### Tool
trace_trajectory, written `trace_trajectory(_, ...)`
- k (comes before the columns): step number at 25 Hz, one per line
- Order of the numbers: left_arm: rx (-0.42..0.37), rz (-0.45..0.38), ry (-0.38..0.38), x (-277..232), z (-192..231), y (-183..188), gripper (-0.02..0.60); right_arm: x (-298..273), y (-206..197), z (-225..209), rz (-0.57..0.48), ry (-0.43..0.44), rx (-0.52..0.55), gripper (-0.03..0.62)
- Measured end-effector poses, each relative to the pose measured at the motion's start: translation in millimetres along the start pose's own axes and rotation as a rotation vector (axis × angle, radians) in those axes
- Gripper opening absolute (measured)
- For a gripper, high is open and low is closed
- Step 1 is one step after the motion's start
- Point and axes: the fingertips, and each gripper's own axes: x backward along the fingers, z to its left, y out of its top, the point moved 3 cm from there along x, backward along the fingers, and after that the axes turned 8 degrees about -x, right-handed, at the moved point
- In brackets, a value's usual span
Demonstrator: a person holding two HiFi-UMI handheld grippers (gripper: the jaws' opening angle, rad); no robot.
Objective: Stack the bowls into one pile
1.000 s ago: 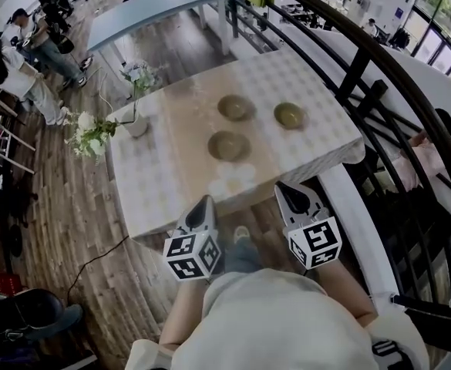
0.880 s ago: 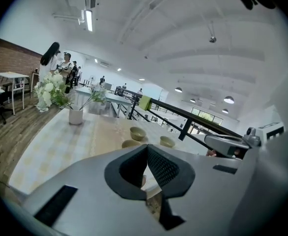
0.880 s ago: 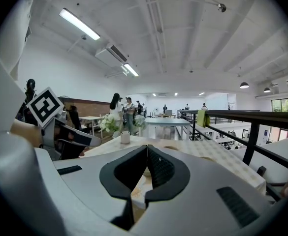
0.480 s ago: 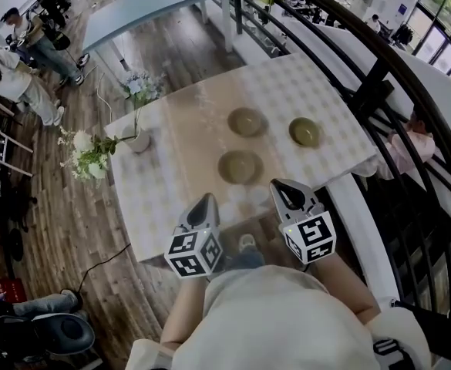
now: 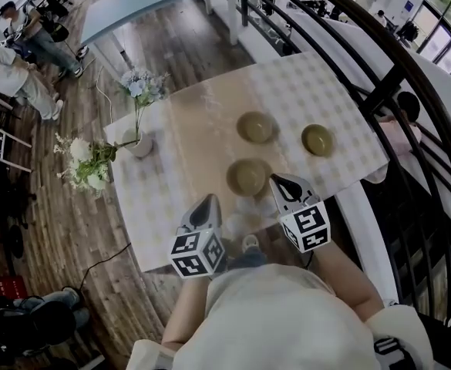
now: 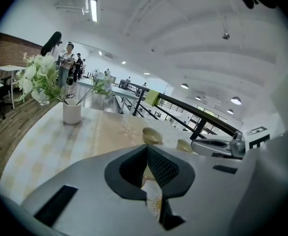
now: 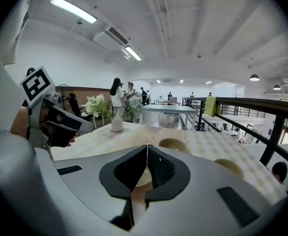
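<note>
We note the right hand-held gripper (image 5: 281, 183) now nearer the closest bowl (image 5: 248, 177). It and the left hand-held gripper (image 5: 205, 205) are closed and empty; their jaws partly hide that bowl.

The left gripper (image 5: 206, 201) and the right gripper (image 5: 276, 180) are each formed as a tapering grey shell that is narrowed to a dark tip. A cube (image 5: 196, 253) is carried at the rear of the left one and a second cube (image 5: 305, 229) at the rear of the right; both are faced in white and printed with black square markers. In the gripper views, smooth light grey housings are seen, cut by black rectangular slots (image 6: 55, 205), and the jaws are lined with black pads (image 7: 159, 169) whose inner faces are finely cross-hatched. A loose pale grey top (image 5: 279, 326) is worn by the person.
</note>
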Motion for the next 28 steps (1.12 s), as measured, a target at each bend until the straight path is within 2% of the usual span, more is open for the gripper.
trace_trajectory(9, 0.011, 0.037, -0.001, -21, 19, -3, 0.005, -49, -26, -10, 0.124, 0.018, 0.011, 0.003)
trace_trajectory(16, 0.020, 0.058, 0.000, -28, 27, -5, 0.005, -77, -42, -15, 0.204, 0.034, 0.024, 0.061)
trace_trajectory(28, 0.028, 0.070, 0.003, -39, 38, -5, 0.005, -114, -71, -20, 0.319, 0.039, 0.056, 0.075)
